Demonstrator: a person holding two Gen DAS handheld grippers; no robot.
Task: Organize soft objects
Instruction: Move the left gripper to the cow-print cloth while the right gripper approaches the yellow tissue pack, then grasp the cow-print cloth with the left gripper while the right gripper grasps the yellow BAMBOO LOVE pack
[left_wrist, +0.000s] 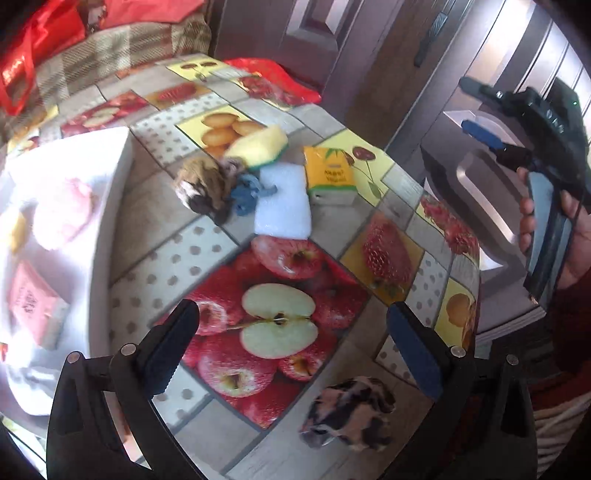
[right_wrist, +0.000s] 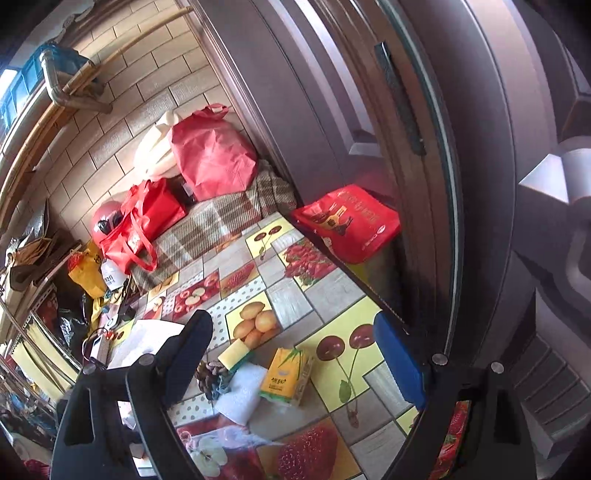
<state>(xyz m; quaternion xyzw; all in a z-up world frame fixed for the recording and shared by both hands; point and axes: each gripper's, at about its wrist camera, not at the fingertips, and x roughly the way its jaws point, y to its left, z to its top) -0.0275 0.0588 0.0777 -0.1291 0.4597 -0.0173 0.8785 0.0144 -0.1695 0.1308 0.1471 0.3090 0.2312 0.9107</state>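
Fruit-print tablecloth (left_wrist: 280, 314), white bin (left_wrist: 110, 192) at left, dark wooden doors (right_wrist: 332, 92) behind.

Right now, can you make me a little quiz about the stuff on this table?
1. True or false: the yellow sponge lies inside the white box.
2. What is the left gripper holding?
A. the tissue pack
B. nothing
C. the white pad
3. Fill in: the furry toy closest to the left gripper lies on the ____.

Key
1. False: it lies on the table, beside the white pad.
2. B: its fingers are spread, with only the tablecloth's apples between them.
3. table
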